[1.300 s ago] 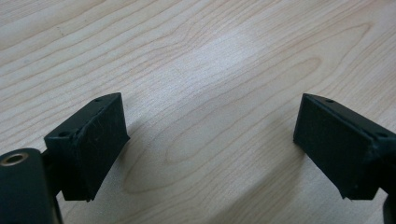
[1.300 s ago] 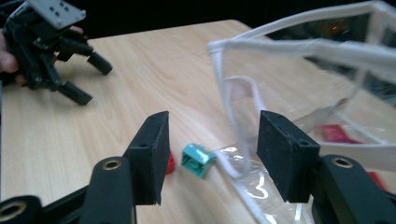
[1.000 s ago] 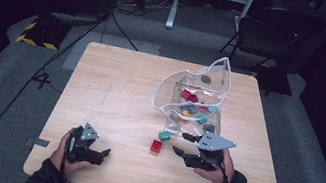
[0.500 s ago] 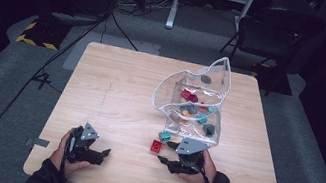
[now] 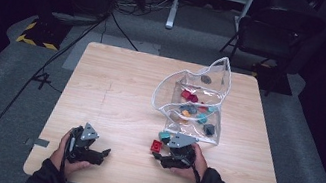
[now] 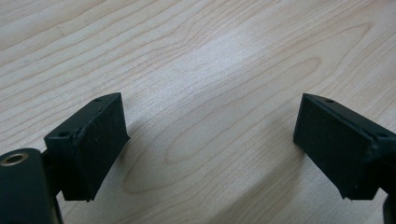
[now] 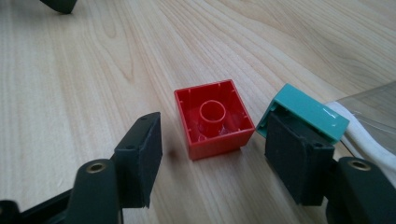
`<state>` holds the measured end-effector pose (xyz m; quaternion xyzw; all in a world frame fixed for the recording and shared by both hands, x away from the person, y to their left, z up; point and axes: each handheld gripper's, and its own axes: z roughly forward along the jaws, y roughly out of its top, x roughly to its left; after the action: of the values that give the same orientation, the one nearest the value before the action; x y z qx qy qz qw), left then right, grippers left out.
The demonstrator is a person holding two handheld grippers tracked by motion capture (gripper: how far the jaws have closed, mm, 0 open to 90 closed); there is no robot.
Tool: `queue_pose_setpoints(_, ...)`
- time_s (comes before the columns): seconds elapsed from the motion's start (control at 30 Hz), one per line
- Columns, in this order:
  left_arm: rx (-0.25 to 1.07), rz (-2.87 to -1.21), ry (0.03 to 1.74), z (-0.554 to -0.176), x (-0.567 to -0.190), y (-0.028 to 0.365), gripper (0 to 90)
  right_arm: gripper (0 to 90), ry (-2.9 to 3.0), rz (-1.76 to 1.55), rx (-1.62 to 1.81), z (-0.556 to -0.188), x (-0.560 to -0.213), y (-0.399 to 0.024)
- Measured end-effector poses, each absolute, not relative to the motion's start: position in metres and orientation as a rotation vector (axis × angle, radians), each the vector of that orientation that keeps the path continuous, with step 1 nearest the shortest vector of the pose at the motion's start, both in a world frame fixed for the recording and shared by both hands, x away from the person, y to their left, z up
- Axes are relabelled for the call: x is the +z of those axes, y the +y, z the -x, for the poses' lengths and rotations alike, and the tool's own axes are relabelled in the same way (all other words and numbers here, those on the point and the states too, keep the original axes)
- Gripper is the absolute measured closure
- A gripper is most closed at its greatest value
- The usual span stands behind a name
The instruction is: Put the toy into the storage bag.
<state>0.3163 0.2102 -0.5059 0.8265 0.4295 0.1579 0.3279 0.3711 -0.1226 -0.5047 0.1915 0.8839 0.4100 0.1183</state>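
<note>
Low in the right gripper view, the right gripper (image 7: 212, 158) has its jaws apart, having just been opening, with the red block (image 7: 213, 117) lying hollow side up on the table (image 7: 70, 70) between them, untouched by either pad. A teal block (image 7: 306, 111) sits just beside the right-hand jaw (close enough to crowd it), and past that, at the right edge, the white-rimmed clear bag (image 7: 369, 121). In the high view the bag (image 5: 195, 99) stands right of centre, holding more coloured blocks. At lower left there, the left gripper (image 5: 101, 154) rests with jaws apart over bare wood.
</note>
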Motion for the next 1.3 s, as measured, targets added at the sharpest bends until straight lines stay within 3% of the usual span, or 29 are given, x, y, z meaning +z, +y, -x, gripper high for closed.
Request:
queue_pose_setpoints(0.3, 0.415, -2.164, 1.123, -0.316, -0.506, 0.21, 10.0, 38.9, 2.583, -0.582, 1.188, -0.375, -0.506, -0.116)
queue_pose_setpoints(0.57, 0.413, -2.164, 1.124, -0.316, -0.506, 0.21, 10.0, 58.4, 2.578, -0.598, 1.206, -0.376, -0.506, -0.12)
queue_pose_setpoints(1.3, 0.415, -2.164, 1.123, -0.316, -0.506, 0.21, 10.0, 59.2, 2.534, -0.59, 1.185, -0.36, -0.486, -0.169)
